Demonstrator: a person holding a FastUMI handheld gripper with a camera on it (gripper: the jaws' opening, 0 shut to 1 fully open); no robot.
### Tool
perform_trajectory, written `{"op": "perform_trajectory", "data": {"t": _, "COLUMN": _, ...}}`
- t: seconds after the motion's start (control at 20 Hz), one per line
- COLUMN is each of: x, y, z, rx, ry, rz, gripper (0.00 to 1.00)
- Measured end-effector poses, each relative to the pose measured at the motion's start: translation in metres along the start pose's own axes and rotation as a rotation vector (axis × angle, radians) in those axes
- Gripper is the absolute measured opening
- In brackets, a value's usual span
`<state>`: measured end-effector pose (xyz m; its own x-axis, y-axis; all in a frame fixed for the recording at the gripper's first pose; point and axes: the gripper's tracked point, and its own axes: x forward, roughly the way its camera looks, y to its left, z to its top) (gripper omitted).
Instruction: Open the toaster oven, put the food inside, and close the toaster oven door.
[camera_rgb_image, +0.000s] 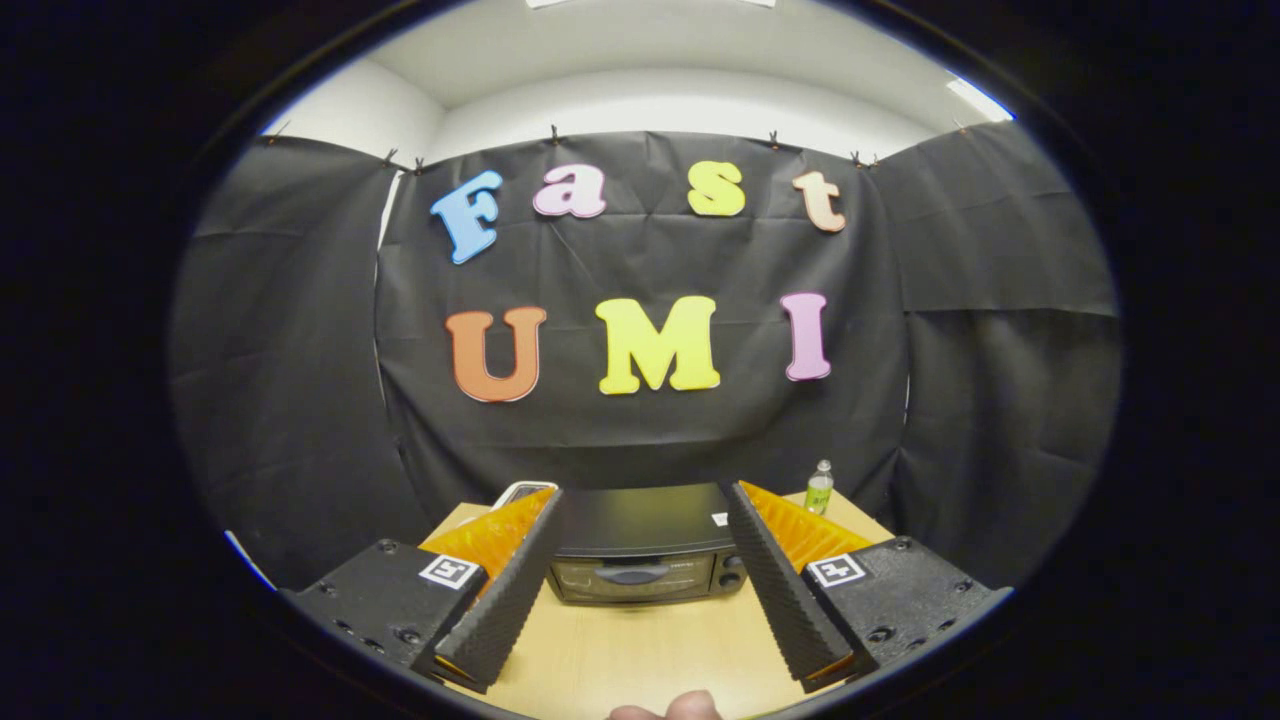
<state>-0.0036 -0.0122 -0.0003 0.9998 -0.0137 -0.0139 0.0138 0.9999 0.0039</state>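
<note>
A black toaster oven (640, 545) stands on the wooden table (650, 655), its glass door with a grey handle (632, 575) closed and two knobs at its right side. My gripper (642, 495) is open, held above the table, with the oven framed between and beyond the two ridged black fingers (515, 590). Nothing is between the fingers. A white-rimmed plate (525, 490) peeks out behind the left finger, left of the oven; its contents are hidden.
A small clear bottle with a green label (819, 488) stands at the table's back right, beside the oven. Black cloth walls close the booth behind and to both sides. A fingertip of a person's hand (668, 708) shows at the table's near edge.
</note>
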Motion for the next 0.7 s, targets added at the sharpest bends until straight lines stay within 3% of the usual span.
{"op": "perform_trajectory", "data": {"t": 0.7, "x": 0.021, "y": -0.015, "z": -0.025, "rx": 0.003, "ry": 0.054, "rz": -0.006, "gripper": 1.0}}
